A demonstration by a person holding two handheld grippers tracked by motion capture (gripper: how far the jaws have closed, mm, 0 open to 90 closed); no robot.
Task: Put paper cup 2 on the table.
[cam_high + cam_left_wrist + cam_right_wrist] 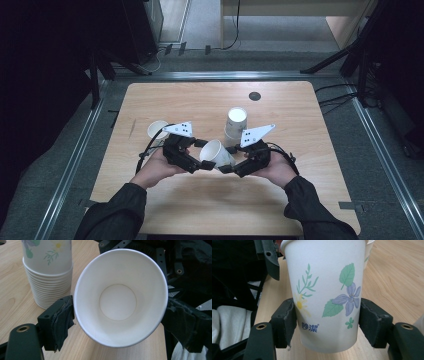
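A: Where is the paper cup [217, 152] at this moment?

B: Between the two claws, above the near middle of the bench [280, 200]; it lies tilted, its open mouth turned toward the left claw [206, 154] and its base toward the right claw [226, 159].

A: Which claw has it?

B: The right claw is clenched on it; in the right gripper view both pads [284, 321] press the printed wall of the cup [325, 293], one on each side, near its base; a daisy, a violet flower and green leaves show between them.

A: And the left claw?

B: In the left gripper view its jaws flank the cup's rim; the left pad [61, 321] stands at the rim's edge, the other at the opposite side; whether they press or merely touch I cannot tell; the white inside and round bottom of the cup [117, 302] face that camera.

A: Anything else on the bench?

B: A stack of cups [235, 122] stands mouth-down just beyond the right claw; in the left gripper view its many nested rims [47, 282] show, close to the held cup; a single cup [157, 129] sits beside the left claw, on its far left; a small dark disc [254, 96] lies near the far edge, well apart.
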